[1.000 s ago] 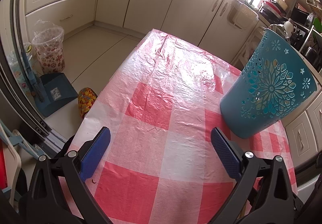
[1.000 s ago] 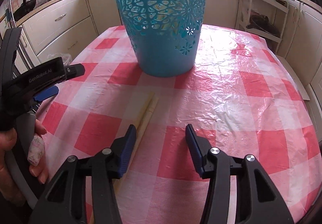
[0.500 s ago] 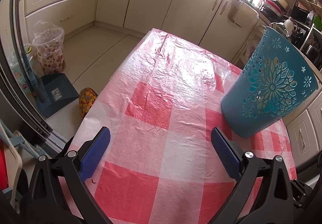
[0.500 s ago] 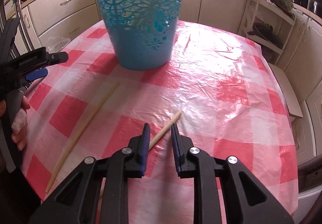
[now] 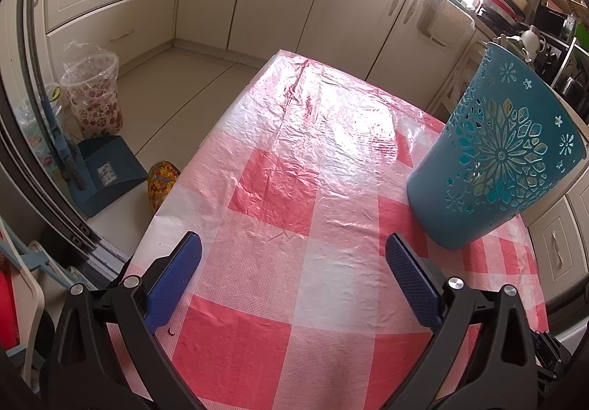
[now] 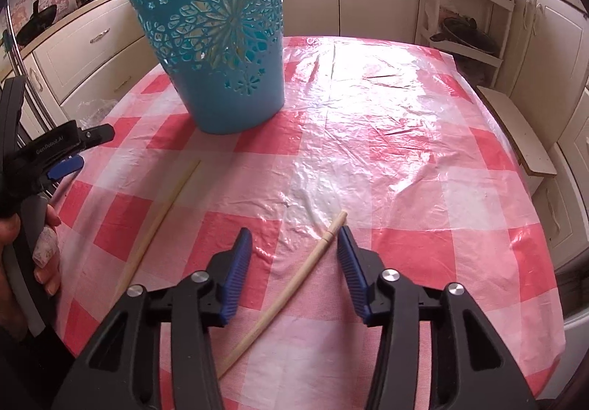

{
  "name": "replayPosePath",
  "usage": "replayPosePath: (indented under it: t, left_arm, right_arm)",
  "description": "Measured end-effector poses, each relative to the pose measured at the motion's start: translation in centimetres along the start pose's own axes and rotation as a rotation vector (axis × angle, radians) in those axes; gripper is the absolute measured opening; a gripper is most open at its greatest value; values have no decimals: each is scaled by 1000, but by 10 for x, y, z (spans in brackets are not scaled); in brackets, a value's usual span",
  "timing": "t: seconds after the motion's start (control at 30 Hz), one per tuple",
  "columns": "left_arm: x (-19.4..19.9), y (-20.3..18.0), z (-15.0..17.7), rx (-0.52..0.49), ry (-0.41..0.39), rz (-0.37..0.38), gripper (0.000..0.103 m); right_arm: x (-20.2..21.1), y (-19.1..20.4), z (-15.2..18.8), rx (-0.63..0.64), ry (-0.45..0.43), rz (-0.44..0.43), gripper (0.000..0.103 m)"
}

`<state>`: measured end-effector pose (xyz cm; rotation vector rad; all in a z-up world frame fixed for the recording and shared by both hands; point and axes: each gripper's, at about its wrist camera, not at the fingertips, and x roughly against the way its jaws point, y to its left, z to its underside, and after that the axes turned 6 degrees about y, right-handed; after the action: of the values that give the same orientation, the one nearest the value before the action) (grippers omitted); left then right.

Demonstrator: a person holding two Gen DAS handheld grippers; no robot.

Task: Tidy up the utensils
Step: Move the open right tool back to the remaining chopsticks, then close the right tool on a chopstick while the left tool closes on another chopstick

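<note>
Pick-up step: right gripper point(image 6: 294, 248), jaws just reopened and gripping nothing, straddles a chopstick point(image 6: 294, 285); next, close on it, then carry to bin point(image 6: 217, 42); left gripper point(image 5: 294, 274) wide open, empty

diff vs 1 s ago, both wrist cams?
The right hand-held gripper shifted sideways from the left chopstick to the right chopstick. Its jaws narrowed around that stick and have just been opening again; it lies loose between them, tip near the right pad. Unchanged: left hand-held gripper wide open and still, blue basket upright on the checked tablecloth.
</note>
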<state>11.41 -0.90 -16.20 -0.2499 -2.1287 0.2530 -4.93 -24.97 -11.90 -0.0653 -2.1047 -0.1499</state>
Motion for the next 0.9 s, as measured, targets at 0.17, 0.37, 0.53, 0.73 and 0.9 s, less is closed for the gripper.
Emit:
replayPosePath:
  t: [0.17, 0.37, 0.53, 0.73, 0.9]
  left_arm:
    - [0, 0, 0, 1, -1, 2, 95]
    - [-1, -1, 0, -2, 1, -4, 95]
    - [-1, -1, 0, -7, 4, -11, 95]
    - [19, -32, 15, -150, -10, 20, 95]
    - [31, -89, 39, -340, 13, 59, 95]
  right_arm:
    - [-5, 13, -8, 184, 28, 4, 8]
    - [-3, -6, -21, 207, 64, -33, 6]
    - [-1, -15, -9, 117, 83, -60, 16]
    - [17, -30, -9, 39, -12, -75, 36]
    - [8, -41, -13, 36, 3, 0, 40]
